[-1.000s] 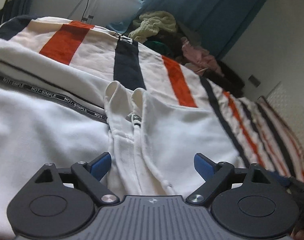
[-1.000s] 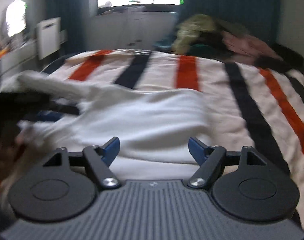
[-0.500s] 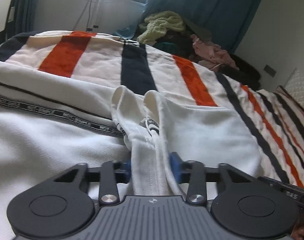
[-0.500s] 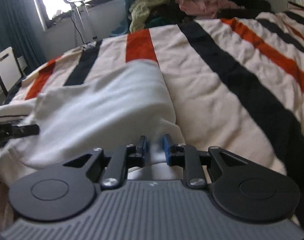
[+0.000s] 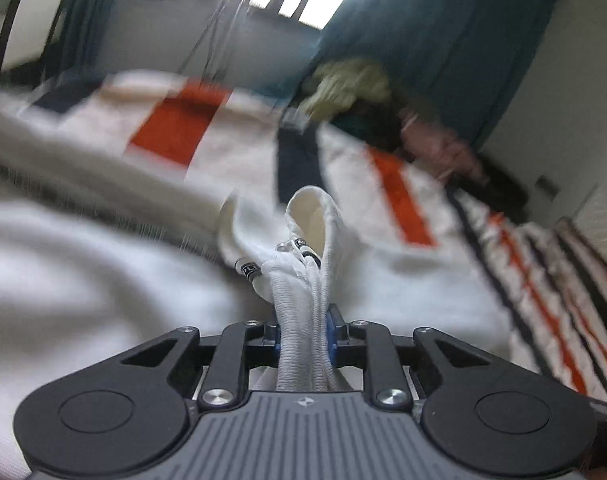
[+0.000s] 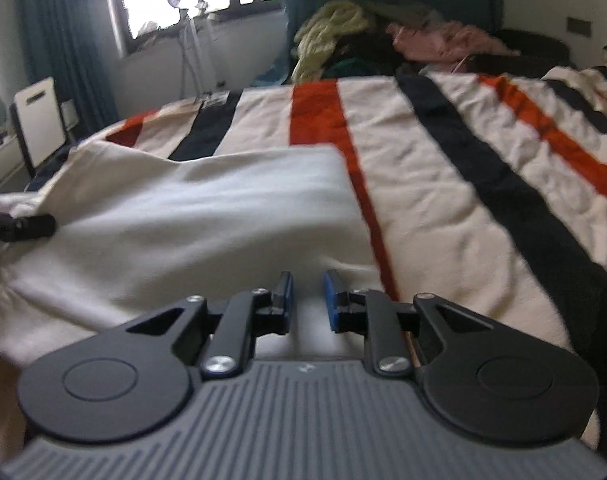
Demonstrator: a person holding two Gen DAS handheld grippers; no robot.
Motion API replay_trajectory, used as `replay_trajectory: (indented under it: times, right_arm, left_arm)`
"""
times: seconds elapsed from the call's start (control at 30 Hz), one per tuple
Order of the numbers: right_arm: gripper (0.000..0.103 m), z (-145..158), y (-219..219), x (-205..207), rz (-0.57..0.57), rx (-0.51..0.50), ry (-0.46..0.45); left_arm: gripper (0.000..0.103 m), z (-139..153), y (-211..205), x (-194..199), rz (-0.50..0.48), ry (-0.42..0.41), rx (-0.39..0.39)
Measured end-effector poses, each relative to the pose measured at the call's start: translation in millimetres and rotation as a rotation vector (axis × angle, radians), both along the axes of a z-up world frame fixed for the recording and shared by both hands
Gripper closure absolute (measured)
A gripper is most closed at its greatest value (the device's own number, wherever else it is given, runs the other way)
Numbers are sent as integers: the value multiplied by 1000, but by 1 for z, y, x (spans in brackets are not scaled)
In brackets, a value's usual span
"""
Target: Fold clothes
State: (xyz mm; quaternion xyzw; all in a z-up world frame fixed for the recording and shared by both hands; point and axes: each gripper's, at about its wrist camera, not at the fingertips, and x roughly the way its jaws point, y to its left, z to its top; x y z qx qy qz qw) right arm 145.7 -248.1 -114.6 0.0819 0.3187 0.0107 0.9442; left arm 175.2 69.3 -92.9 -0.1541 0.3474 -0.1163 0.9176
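The white cotton drawstring garment (image 5: pixel 115 280) lies on the orange-and-navy striped bedspread (image 6: pixel 483 168). Left gripper (image 5: pixel 302 330) pinches its ribbed waistband at twelve o'clock; right gripper (image 6: pixel 307 296) nips its edge. Likely next: carry both corners over together.

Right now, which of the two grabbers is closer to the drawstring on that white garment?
Left. The left gripper is clamped on the white garment right where the drawstring runs between its fingers. The right gripper sits at another edge; no drawstring shows there.
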Motion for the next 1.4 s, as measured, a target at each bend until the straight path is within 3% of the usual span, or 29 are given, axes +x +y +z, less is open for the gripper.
replay_trajectory:
  times: [0.2,0.27,0.33,0.37,0.53,0.67,0.8,0.93,1.0,1.07,1.17,1.23,1.27,1.37,1.4]
  right_arm:
    - [84,-8,-1,5,1,18,28]
    - [84,-7,-1,4,-2,26,26]
    - [84,-6,-1,3,-3,28,25]
    - [84,-5,0,2,-3,27,25]
    - [81,1,2,-6,3,26,25]
    - [81,5,5,-15,15,17,35]
    - [80,10,9,-22,32,28,42]
    - [80,11,15,-26,53,22,39]
    - [80,11,15,-26,52,16,40]
    - [80,11,15,-25,45,14,41]
    - [80,10,14,-22,33,11,43]
    - [80,9,16,-21,30,-8,43]
    - [80,8,17,-21,30,-19,41]
    - [81,6,18,-19,33,-37,51]
    - [81,4,18,-18,35,-34,60]
  left_arm:
    - [73,-5,-3,-2,11,17,32]
    - [61,0,2,-12,21,23,30]
    - [36,6,11,-24,42,35,13]
    - [35,10,15,-31,53,40,4]
    - [10,36,76,-75,206,80,-109]
    - [8,46,138,-104,379,154,-175]
    - [6,32,189,-110,491,201,-374]
    - [11,8,216,-94,573,270,-462]
    - [13,4,229,-91,625,217,-518]
    - [14,5,241,-88,681,159,-522]
    - [26,3,258,-82,760,107,-462]
    - [41,-1,270,-79,797,93,-447]
    - [43,-2,272,-79,810,80,-439]
    - [69,-3,280,-81,849,38,-415]
    - [79,1,278,-82,853,17,-375]
